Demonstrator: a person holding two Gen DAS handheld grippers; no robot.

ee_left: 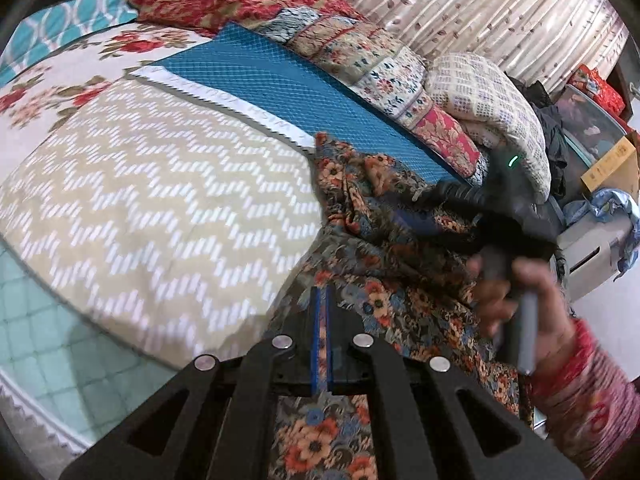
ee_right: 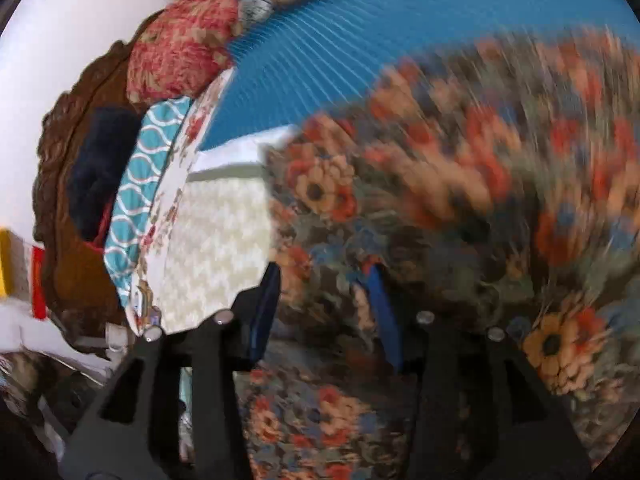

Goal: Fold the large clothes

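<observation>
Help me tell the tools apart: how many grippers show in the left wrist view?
2. The left gripper is bottom centre, over the floral garment; the right gripper, held by a hand, is at right above the same garment. None appears hidden.

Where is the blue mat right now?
In the left wrist view the blue mat lies on the bed, upper centre, between the chevron sheet and the piled quilts.

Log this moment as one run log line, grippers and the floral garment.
left gripper: pads nearly together over floral garment | right gripper: open, garment between pads | chevron bedspread: underneath
</observation>
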